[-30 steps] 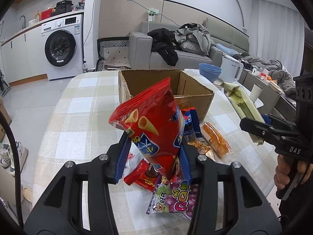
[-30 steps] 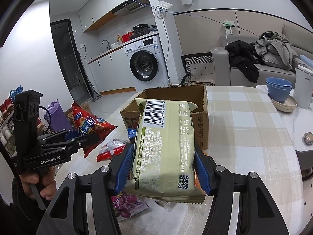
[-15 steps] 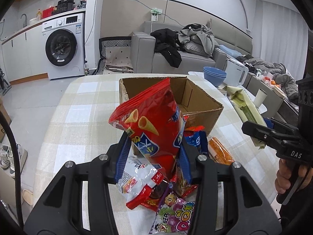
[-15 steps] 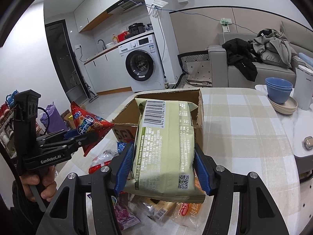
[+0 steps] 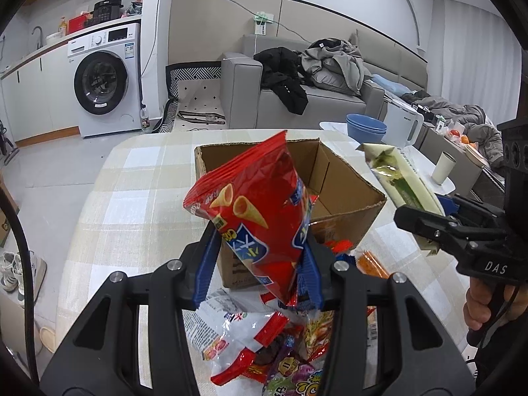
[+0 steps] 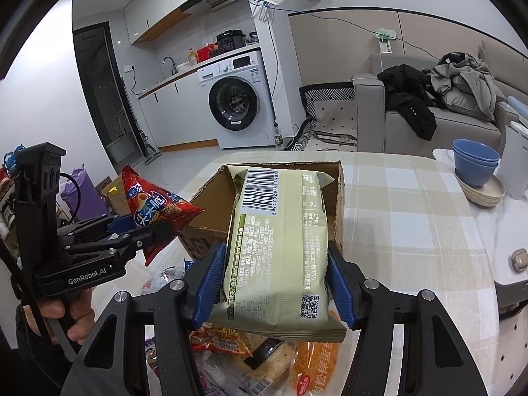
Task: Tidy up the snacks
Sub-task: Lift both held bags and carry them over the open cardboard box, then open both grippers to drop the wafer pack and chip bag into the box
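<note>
Checked cloth covers our table [image 5: 138,198], where an open cardboard box [image 5: 343,191] stands behind loose snacks [image 5: 264,346]. Our left gripper [image 5: 260,264] has its fingers clamped on a red chip bag [image 5: 254,211]; our right gripper [image 6: 274,277] pinches a green packet [image 6: 277,244], both raised before the box.

One cardboard box [image 5: 343,194]; two tools beside it, each gripping one packet: red snack bag [image 5: 257,217], green biscuit pack [image 6: 280,247]; two stacked blue bowls [image 6: 475,165] right of it.
</note>
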A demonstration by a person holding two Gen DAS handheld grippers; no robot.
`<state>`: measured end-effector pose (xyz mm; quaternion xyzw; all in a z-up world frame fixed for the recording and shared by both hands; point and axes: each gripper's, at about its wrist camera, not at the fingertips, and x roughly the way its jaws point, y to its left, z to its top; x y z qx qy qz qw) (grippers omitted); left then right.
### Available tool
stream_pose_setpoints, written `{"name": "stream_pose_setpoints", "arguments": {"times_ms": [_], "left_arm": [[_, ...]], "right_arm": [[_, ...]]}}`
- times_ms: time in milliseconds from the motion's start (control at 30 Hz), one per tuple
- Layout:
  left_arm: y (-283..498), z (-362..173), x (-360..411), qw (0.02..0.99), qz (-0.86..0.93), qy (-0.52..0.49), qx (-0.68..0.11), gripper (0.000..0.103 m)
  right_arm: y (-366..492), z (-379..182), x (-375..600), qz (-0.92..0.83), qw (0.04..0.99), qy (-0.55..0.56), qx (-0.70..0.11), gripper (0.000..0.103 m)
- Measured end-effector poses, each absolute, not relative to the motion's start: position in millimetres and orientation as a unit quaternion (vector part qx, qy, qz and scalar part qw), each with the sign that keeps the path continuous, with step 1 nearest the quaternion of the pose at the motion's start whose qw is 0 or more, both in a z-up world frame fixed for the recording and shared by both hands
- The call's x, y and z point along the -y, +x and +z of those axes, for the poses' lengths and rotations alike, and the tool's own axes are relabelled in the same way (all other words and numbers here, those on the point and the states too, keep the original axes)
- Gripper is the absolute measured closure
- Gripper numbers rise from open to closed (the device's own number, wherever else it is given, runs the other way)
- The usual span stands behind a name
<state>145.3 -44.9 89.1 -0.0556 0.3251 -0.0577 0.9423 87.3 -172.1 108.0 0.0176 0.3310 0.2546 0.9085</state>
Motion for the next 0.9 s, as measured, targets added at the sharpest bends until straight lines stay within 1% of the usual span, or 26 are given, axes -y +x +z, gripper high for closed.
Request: {"name": "stream_pose_setpoints", "arguments": {"times_ms": [700, 833, 900], "left_arm": [[217.4, 79.3, 39.8, 0.937, -0.05, -0.07, -0.34, 0.059], [225.9, 74.1, 40.9, 0.935, -0.047, -0.066, -0.345, 0.059], [228.6, 71.2, 42.7, 0.932, -0.047, -0.063, -0.354, 0.057]], "right_arm": [[146.6, 98.1, 153.9, 0.254, 0.898, -0.002, -0.358, 0.043], [154.3, 95.7, 152.6, 0.247, 0.899, -0.004, -0.362, 0.041], [156.3, 96.0, 153.6, 0.236, 0.902, -0.005, -0.361, 0.036]]}}
